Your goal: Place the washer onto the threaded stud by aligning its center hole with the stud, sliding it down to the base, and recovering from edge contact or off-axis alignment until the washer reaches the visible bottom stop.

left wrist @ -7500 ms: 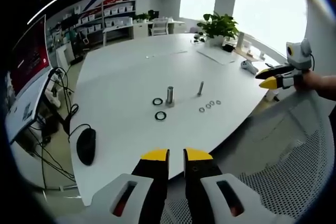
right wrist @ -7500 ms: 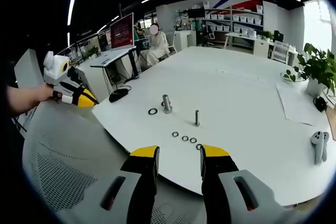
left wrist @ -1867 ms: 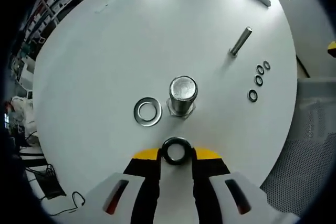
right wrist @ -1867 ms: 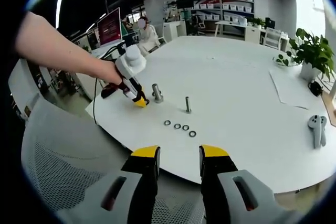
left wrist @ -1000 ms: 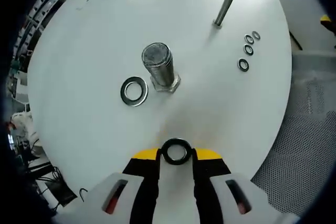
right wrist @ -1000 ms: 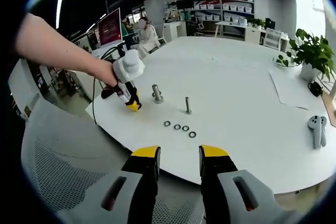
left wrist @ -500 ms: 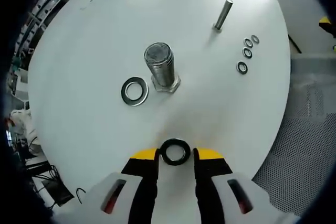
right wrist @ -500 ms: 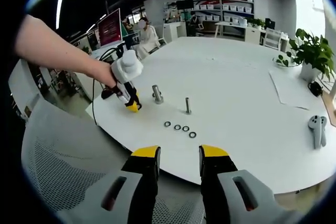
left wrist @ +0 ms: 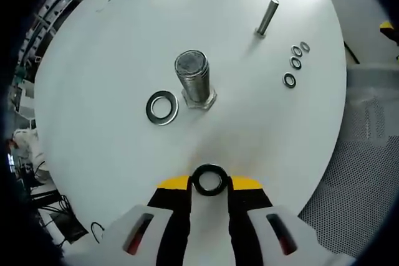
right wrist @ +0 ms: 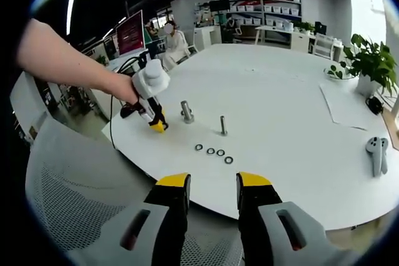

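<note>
At the bottom centre of the left gripper view, the left gripper (left wrist: 209, 182) is clamping a dark washer (left wrist: 209, 179) between its yellow-tipped jaws, holding it above the white worktop (left wrist: 112, 48) and short of the large threaded stud (left wrist: 193, 79), which is standing on its hex base just above the middle of the frame. Compared with half a second ago the jaws are sitting a little closer together on the ring, and the whole scene is lying slightly lower and further right in the frame, which is the camera's shift. A second, silver washer (left wrist: 161, 106) is lying flat just left of the stud's base, apart from it. A thinner stud (left wrist: 267, 17) is standing at the upper right, with three small rings (left wrist: 295, 63) in a short row below and right of it.

The right gripper view is giving the wider room that the close overhead view lacks: a person's bare arm holding the left gripper (right wrist: 157, 126) tilted down just left of the large stud (right wrist: 186, 111), the thin stud (right wrist: 222, 124), four small rings (right wrist: 211, 151) in a row, a potted plant (right wrist: 372, 74) and a white controller (right wrist: 376, 154) at the right edge. The right gripper (right wrist: 211, 186) is hanging at the bottom of that frame with its jaws apart and nothing between them, back from the worktop's near edge.
</note>
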### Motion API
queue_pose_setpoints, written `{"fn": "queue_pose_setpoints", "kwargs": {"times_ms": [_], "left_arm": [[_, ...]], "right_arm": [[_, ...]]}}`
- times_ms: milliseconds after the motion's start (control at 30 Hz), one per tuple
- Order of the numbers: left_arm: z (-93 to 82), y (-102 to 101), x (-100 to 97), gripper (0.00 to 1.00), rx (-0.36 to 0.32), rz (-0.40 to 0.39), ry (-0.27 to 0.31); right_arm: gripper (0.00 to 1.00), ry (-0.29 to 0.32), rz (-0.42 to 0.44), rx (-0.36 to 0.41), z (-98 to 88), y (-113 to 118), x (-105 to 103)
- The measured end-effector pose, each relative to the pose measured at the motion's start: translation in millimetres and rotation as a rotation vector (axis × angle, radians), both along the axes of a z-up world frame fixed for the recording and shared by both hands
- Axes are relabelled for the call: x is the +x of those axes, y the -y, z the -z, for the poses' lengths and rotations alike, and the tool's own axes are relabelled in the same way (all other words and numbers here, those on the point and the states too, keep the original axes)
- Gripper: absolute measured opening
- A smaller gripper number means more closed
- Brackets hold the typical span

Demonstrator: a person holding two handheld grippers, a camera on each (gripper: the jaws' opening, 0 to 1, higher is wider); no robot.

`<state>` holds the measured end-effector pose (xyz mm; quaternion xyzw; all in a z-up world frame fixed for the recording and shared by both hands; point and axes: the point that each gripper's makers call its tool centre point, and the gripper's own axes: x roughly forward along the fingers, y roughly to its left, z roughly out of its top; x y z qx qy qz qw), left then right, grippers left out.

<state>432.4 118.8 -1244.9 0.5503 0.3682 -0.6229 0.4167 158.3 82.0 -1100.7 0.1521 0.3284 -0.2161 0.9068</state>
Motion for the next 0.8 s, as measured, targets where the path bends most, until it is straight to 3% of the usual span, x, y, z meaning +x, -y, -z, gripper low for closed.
{"fn": "queue_pose_setpoints", "kwargs": {"times_ms": [267,567,800], "left_arm": [[-3.0,-0.5,-2.6,0.19,-0.037,0.006,-0.003],[-2.6,-1.0,1.2,0.19,-0.011,0.049,-0.003],[-7.6,-0.4,-1.3,0.19,-0.032,0.056,-0.013]], "right_arm": [[0.32,0.004,0.002,0.000,-0.2,0.4,0.1],[0.32,0.001,-0.003,0.001,-0.5,-0.3,0.0],[0.32,0.002,0.002,0.001,-1.3,-0.2,-0.6]]}}
